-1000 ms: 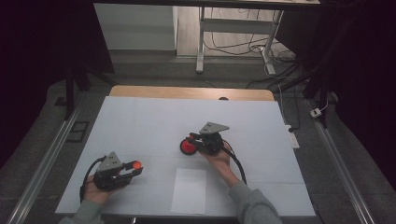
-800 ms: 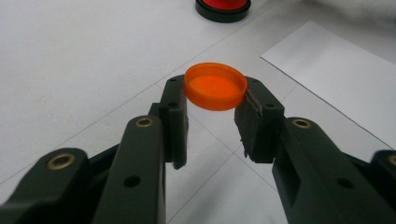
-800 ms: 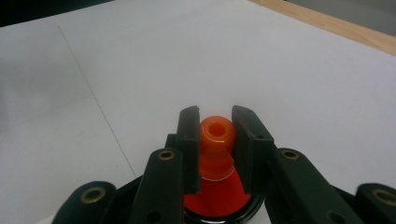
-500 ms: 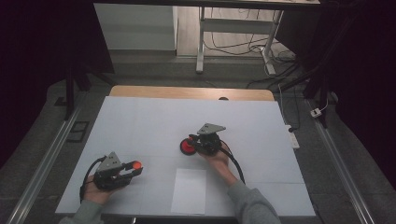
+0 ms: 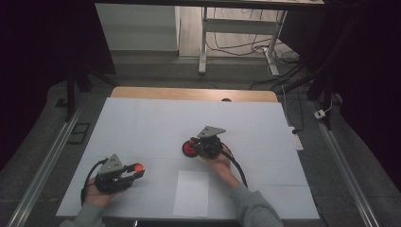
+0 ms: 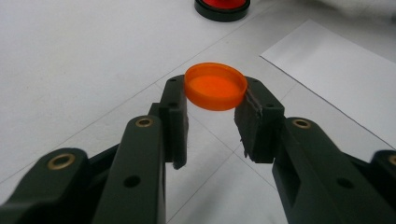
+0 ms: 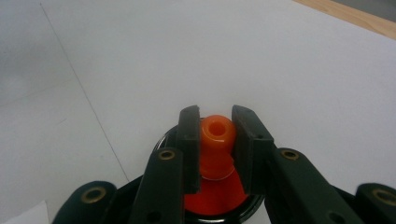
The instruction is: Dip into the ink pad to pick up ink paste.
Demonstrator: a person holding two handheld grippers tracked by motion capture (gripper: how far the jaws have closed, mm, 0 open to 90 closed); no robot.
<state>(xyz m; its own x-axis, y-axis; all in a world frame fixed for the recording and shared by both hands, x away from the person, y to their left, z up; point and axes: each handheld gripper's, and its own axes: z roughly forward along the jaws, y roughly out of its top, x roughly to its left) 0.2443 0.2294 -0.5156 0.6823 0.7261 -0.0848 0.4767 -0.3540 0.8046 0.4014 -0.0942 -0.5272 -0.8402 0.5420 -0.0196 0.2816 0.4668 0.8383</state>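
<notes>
My left gripper [image 5: 132, 171] sits near the table's front left, shut on a small orange cap [image 6: 215, 86] held open side up between its pads [image 6: 173, 116]. The same orange cap [image 5: 138, 167] shows at the jaw tips in the high view. Near the table's middle my right gripper [image 5: 195, 144] is shut on the orange nozzle [image 7: 215, 132] of a red, black-rimmed round base [image 5: 189, 149]. The base [image 7: 219, 198] lies under the jaws in the right gripper view. The same red base [image 6: 222, 6] appears far off at the top of the left gripper view.
A white paper sheet [image 5: 191, 193] lies at the front centre between the two hands. White board [image 5: 156, 123] covers the table, with a wooden strip [image 5: 189, 93] at its far edge. A metal stand [image 5: 203, 42] and cables are on the floor beyond.
</notes>
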